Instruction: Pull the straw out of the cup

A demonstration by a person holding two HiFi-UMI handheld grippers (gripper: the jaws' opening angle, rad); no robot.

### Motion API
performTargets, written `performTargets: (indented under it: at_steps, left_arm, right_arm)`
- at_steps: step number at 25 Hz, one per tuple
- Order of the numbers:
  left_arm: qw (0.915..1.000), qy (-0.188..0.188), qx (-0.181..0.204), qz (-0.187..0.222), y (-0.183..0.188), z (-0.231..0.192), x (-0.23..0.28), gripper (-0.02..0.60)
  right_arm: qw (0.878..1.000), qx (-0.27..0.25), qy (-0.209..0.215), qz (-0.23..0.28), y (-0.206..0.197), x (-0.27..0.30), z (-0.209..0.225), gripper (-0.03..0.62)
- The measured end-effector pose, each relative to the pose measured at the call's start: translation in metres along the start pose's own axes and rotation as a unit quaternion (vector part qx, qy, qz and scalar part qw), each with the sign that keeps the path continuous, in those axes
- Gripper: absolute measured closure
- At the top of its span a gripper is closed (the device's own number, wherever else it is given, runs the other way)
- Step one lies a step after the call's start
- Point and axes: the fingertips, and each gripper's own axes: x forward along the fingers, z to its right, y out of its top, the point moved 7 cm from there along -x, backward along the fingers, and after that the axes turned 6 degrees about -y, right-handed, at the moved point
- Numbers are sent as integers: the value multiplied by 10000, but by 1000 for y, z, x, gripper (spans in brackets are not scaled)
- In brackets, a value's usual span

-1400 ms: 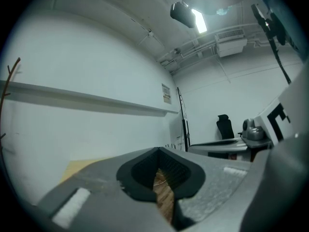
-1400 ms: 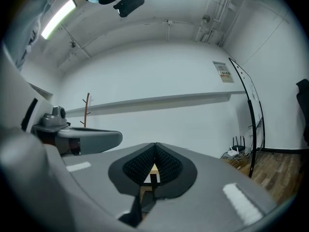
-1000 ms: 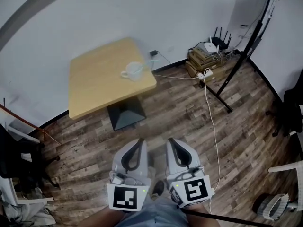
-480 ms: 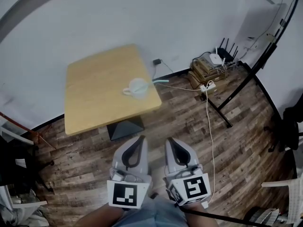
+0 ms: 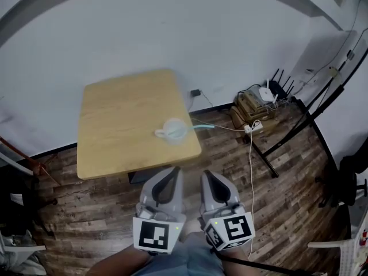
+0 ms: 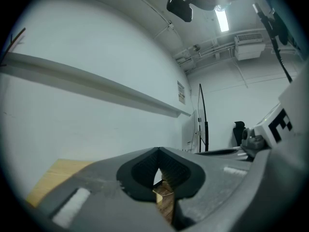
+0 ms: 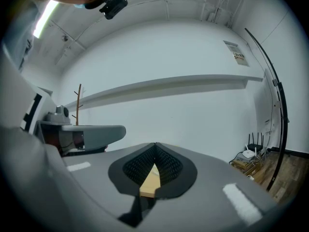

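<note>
Head view: a translucent white cup (image 5: 173,130), its pale teal plastic straw (image 5: 202,126) leaning out rightward, stands near the right edge of the square light wooden table (image 5: 115,125). The 2 tongs, left gripper (image 5: 173,170) and right gripper (image 5: 206,173), hover short of the table, each clenched on nothing.

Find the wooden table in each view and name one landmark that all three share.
Head view: the wooden table lies left of centre, against the wall.
Left gripper view: the table shows as a tan patch at the lower left.
Right gripper view: the table is only a tan wedge low in the middle, framed by the jaws.
Shared landmark: the white wall behind it.
</note>
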Motion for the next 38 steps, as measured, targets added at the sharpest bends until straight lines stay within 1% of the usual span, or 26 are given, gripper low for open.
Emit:
performTargets:
  at_steps: [5, 11, 17, 24, 27, 38]
  left_arm:
    - [9999, 9, -119, -46, -6, -7, 17, 563]
    - [9998, 83, -99, -131, -11, -12, 37, 563]
    - [9996, 262, -13, -142, -8, -17, 79, 563]
    - [9973, 699, -62, -226, -10, -27, 125, 563]
    - [9957, 901, -8, -222, -6, -31, 140, 563]
    - [9859, 1665, 53, -178, 2, -43, 171, 562]
  right_arm:
    - [9998, -115, 42, 126, 9, 15, 7, 586]
    - [9990, -243, 184, 328, 19, 31, 15, 586]
    - [9981, -244, 408, 397, 28, 63, 47, 586]
    - [9948, -151, 898, 450, 36, 111, 83, 586]
    - [9922, -128, 1144, 470, 41, 128, 92, 586]
    - [9796, -36, 1955, 462, 48, 173, 113, 586]
